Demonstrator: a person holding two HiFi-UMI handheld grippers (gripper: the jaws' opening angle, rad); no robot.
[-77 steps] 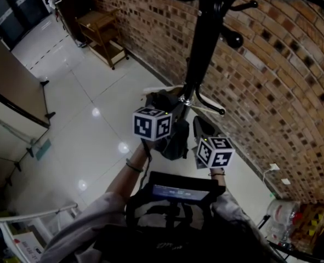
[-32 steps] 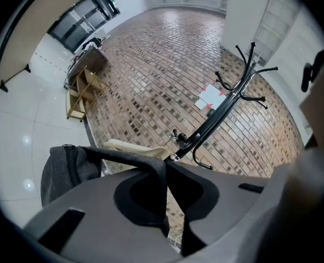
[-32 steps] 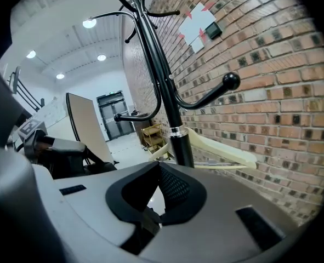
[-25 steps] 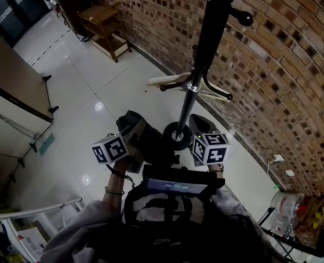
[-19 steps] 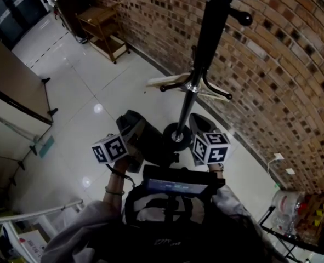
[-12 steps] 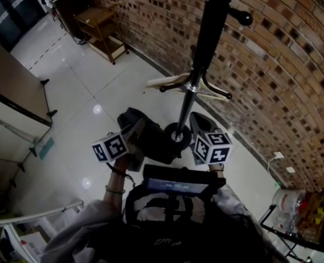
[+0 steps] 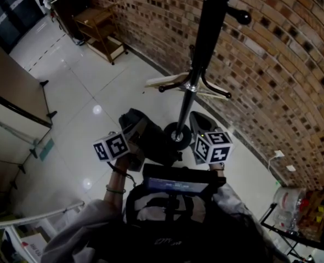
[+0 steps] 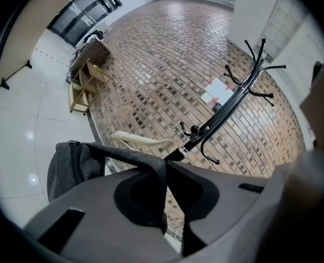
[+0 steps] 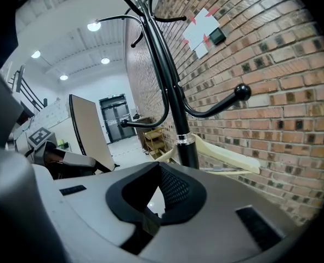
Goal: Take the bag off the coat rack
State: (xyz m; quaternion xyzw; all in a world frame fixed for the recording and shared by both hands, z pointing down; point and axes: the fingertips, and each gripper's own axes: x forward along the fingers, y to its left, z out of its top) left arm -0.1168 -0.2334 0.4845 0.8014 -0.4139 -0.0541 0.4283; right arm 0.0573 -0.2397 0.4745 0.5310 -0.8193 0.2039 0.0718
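The dark grey bag (image 7: 151, 142) hangs low beside the black coat rack's (image 7: 198, 53) round base, off its hooks. My left gripper (image 7: 133, 137) is shut on the bag's grey strap (image 8: 126, 155). In the left gripper view the strap runs into the jaws of the left gripper (image 8: 164, 171) and the bag's body (image 8: 67, 167) droops at the left. My right gripper (image 7: 197, 126) stays just right of the base. In the right gripper view the jaws of the right gripper (image 9: 156, 174) stand together with nothing between them, pointing at the rack's pole (image 9: 172, 100).
A cream hanger (image 7: 168, 81) sits on the rack's lower hooks. The brick wall (image 7: 271, 64) runs close behind the rack. A wooden shelf cart (image 7: 98, 32) stands far left by the wall. A board on legs (image 7: 13, 89) is at the left, bottles (image 7: 285, 215) bottom right.
Three seconds ago my left gripper held the bag up near the rack's lower hooks. It has come down and left with the bag. Over the last second both grippers barely moved.
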